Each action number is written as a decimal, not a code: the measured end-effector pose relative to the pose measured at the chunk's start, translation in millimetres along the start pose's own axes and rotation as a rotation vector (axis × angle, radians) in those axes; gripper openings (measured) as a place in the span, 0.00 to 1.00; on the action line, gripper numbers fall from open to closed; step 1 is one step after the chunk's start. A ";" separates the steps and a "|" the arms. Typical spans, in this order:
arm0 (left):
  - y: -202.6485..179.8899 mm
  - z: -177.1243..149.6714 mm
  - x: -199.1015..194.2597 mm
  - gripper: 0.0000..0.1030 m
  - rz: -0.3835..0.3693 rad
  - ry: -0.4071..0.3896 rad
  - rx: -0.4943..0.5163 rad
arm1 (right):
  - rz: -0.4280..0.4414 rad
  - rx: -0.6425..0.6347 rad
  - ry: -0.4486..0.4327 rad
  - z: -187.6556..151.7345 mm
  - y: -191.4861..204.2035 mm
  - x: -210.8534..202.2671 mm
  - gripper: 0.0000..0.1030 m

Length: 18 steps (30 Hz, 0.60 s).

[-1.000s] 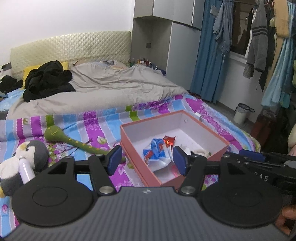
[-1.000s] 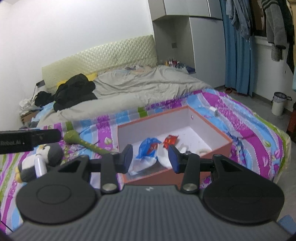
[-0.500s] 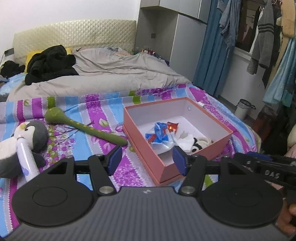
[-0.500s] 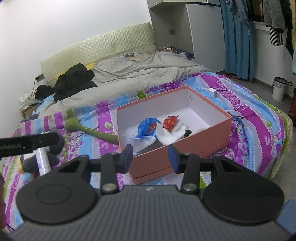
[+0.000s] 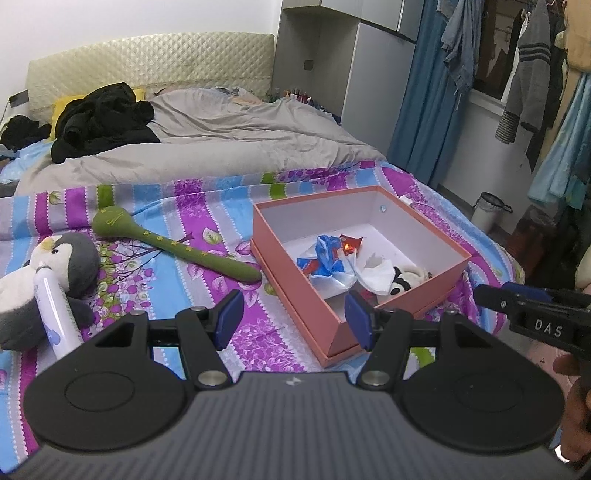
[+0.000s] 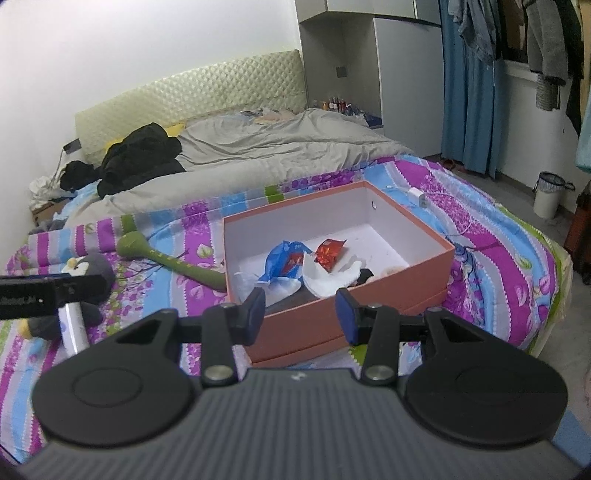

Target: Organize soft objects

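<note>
Green plush stick [image 5: 177, 251] lies diagonally, head far-left

Bedroom: white wall [image 5: 129, 18] upper left, quilted cream headboard [image 5: 147, 66] below it, grey wardrobe [image 5: 354, 55] at centre top, blue curtain [image 5: 421, 110] and hanging clothes [image 5: 524, 74] at right, grey floor [image 6: 524, 206] lower right.

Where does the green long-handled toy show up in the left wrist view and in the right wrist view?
Left wrist: the green toy lies left of centre on the striped bedspread, its thin end near the box.
Right wrist: the green toy lies at middle left, its thin end reaching the box's left wall.
Shared landmark: the pink box, right of the toy in both.
</note>
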<state>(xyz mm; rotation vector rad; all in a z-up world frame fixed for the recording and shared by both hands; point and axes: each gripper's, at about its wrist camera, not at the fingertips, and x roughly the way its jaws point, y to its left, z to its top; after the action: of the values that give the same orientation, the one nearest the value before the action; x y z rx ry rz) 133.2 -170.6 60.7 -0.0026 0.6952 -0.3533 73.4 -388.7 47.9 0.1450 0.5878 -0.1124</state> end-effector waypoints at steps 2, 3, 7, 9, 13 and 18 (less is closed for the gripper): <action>1.1 -0.8 1.0 0.66 -0.004 0.005 0.001 | 0.006 0.008 0.000 1.2 1.1 2.2 0.50; 1.4 -1.7 0.8 0.67 -0.005 0.005 0.003 | 0.006 0.012 -0.003 1.8 1.5 2.3 0.50; 1.4 -2.2 1.5 0.68 -0.008 0.006 0.013 | 0.002 0.017 0.000 2.1 2.4 4.3 0.50; 1.6 -2.5 1.2 0.72 -0.010 0.005 0.017 | -0.003 0.016 0.003 1.9 3.3 5.6 0.50; 2.8 -2.6 -0.7 0.93 -0.005 -0.006 0.008 | -0.002 0.014 0.002 1.7 3.6 6.4 0.69; 4.8 -3.8 -0.5 0.99 0.007 0.001 -0.002 | -0.023 0.000 -0.008 2.1 4.6 5.2 0.89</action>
<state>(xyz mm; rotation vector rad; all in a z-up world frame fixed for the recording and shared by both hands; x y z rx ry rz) 132.1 -165.5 57.5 -0.0021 0.6963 -0.3462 79.5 -384.9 47.2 0.1372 0.5816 -0.1356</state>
